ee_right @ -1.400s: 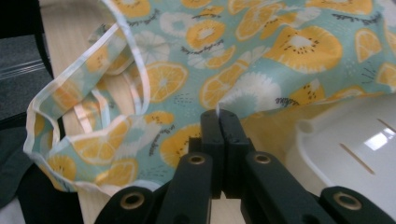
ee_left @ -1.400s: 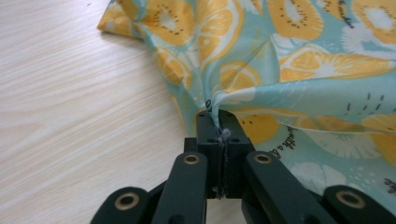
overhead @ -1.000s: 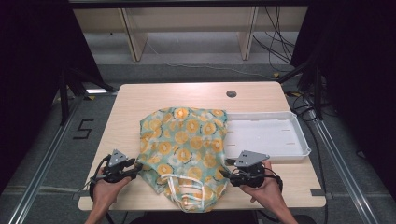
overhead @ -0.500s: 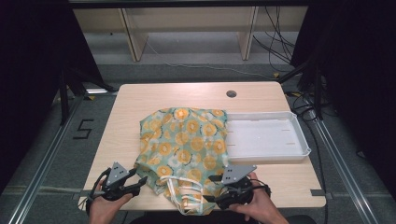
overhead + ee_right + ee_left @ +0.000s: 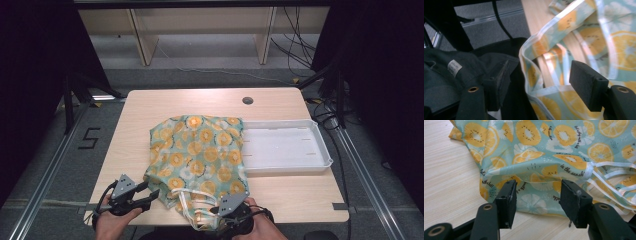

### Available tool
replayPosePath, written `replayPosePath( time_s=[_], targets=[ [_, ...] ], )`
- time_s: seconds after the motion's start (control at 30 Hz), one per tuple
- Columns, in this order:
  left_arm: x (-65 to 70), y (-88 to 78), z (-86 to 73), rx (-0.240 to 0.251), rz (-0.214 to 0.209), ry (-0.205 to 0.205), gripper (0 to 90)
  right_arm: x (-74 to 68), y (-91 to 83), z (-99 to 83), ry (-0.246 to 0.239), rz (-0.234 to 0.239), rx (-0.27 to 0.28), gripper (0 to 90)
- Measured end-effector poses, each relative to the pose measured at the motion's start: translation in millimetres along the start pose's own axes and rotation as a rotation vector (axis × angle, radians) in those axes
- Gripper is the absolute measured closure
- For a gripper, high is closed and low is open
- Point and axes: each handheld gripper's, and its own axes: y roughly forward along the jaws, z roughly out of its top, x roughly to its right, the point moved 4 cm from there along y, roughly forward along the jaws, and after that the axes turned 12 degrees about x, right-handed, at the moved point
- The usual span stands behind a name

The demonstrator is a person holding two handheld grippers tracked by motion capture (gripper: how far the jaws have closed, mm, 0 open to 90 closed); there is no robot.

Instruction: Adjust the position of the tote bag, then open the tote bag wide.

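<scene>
High view: both hands have drawn back to the near edge of the pale wooden tabletop (image 5: 150, 107) since a second ago. The left gripper (image 5: 148, 196) sits just beside the near-left corner of the teal cloth garment printed with orange slices (image 5: 200, 152); the right gripper (image 5: 231, 224) has slid to its near hem, by the white ties (image 5: 192, 202). The garment lies mid-tabletop, its far-right edge touching the white plastic tray (image 5: 287, 145). My judgement: a fresh grasp on the near edge is being set up.

Left gripper view: the left gripper (image 5: 537, 197) has jaws half apart, not pressing; a cloth fold lies just ahead, between them. Printed words read "in the sunshi…" (image 5: 569, 169).

Right gripper view: the right gripper (image 5: 541, 80) has jaws that have just been opening and stand wide, the white-bound hem (image 5: 534, 50) loose between them. A small tag (image 5: 454, 67) on dark fabric is unreadable.
</scene>
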Motion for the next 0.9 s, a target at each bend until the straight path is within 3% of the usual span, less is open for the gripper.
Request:
replayPosePath(
  time_s=[0.1, 0.3, 0.33, 0.37, 0.47, 0.53, 0.6, 0.63, 0.7, 0.77, 0.8, 0.9],
  targets=[
    [0.2, -0.3, 0.4, 0.002, 0.003, -0.008, 46.5, -2.0, 6.2, -2.7, -0.011, 0.01, -0.019, 33.9],
    [-2.3, -0.7, -0.1, 0.0, 0.009, 0.006, 45.2, -2.2, 11.5, -8.9, -0.072, 0.002, -0.092, 48.5],
    [-2.3, -0.9, -0.1, 0.0, 0.009, 0.012, 45.1, -2.6, 11.3, -10.7, -0.092, 0.008, -0.113, 60.6],
    [-2.3, -0.9, -0.1, 0.0, 0.009, 0.012, 45.1, -2.6, 11.3, -10.7, -0.092, 0.008, -0.113, 60.6],
    [-2.6, -1.3, -0.5, -0.006, 0.008, 0.023, 44.9, -1.3, 9.1, -11.7, -0.132, 0.0, -0.132, 80.2],
    [-2.0, -1.9, -0.8, 0.001, 0.02, 0.0, 44.5, -1.3, 5.0, -6.0, -0.12, 0.031, -0.081, 87.4],
    [-1.9, -2.1, -0.8, 0.006, 0.022, -0.006, 44.5, -1.2, 0.7, -1.2, -0.105, 0.035, -0.045, 89.3],
    [-3.2, -2.6, -0.4, 0.004, 0.012, 0.012, 44.5, -1.2, 0.7, -1.2, -0.105, 0.035, -0.045, 89.3],
    [-2.5, -2.0, -0.6, 0.009, 0.017, -0.006, 44.5, -0.8, -2.2, 3.3, -0.099, 0.065, -0.008, 89.6],
    [-3.3, -2.6, -0.3, 0.007, 0.016, 0.008, 44.5, -0.5, -6.4, 6.0, -0.07, 0.058, 0.013, 89.9],
    [-2.4, -2.3, -0.2, 0.012, 0.019, -0.003, 44.5, 0.3, -7.6, 7.9, -0.069, 0.056, 0.028, 90.0],
    [-2.3, -2.9, 0.9, 0.011, 0.013, 0.021, 44.4, 5.2, -14.5, 16.4, -0.07, 0.029, 0.063, 90.0]
  ],
)
